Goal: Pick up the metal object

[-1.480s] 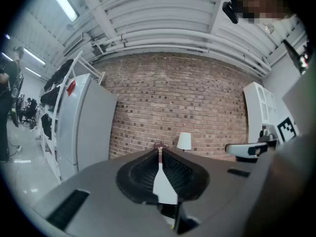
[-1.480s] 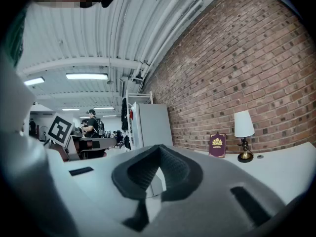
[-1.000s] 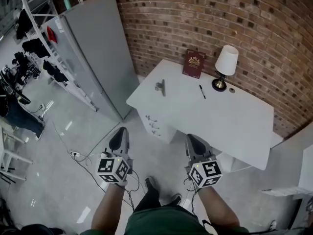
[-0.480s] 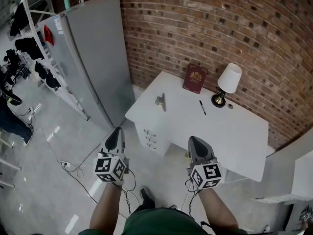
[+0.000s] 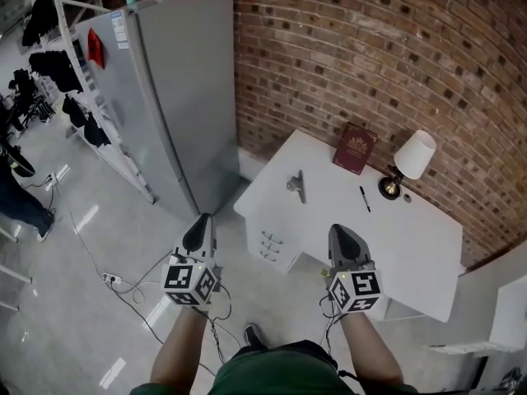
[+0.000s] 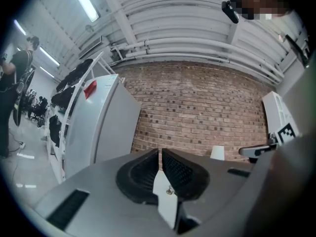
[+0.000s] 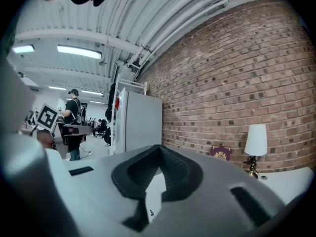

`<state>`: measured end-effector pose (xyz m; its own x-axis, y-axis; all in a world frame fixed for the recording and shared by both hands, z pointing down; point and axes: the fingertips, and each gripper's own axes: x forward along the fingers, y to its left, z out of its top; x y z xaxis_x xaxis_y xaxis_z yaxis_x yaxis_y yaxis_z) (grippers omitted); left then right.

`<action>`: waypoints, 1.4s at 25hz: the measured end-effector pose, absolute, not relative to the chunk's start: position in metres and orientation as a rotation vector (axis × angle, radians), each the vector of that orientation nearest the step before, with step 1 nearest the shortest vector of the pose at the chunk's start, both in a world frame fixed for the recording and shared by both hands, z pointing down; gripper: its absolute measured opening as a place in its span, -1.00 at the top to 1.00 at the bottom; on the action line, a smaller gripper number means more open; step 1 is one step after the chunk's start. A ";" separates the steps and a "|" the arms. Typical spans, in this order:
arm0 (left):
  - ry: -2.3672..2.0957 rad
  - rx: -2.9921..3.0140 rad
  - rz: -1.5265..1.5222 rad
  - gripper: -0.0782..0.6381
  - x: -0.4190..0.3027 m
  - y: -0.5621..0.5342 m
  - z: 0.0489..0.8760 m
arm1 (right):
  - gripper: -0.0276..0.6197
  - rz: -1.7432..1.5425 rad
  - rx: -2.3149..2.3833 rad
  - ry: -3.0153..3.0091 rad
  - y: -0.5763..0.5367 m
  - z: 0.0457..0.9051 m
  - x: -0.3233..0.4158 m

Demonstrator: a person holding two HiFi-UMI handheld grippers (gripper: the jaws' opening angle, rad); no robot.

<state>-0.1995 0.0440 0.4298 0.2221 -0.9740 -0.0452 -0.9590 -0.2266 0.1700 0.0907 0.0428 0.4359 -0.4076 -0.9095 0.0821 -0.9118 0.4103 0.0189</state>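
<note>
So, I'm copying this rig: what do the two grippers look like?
Both the left gripper and right gripper are grey wedges with black ribbed jaws, each carrying a cube of black-and-white square markers. Thin cables hang below. The person wears a green top.

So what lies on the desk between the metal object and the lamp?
A black pen, lying on the white desk between the metal object and the lamp; the rest of that stretch is bare. The head view shows it.
</note>
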 end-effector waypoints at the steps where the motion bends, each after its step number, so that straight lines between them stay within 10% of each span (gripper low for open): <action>1: -1.886 2.363 -0.218 0.72 -0.207 0.042 0.432 | 0.91 0.053 1.663 -2.567 0.038 0.439 0.085; 35: -2.080 2.167 -0.072 0.72 -0.210 -0.134 0.461 | 0.91 0.265 1.422 -2.709 -0.215 0.504 0.050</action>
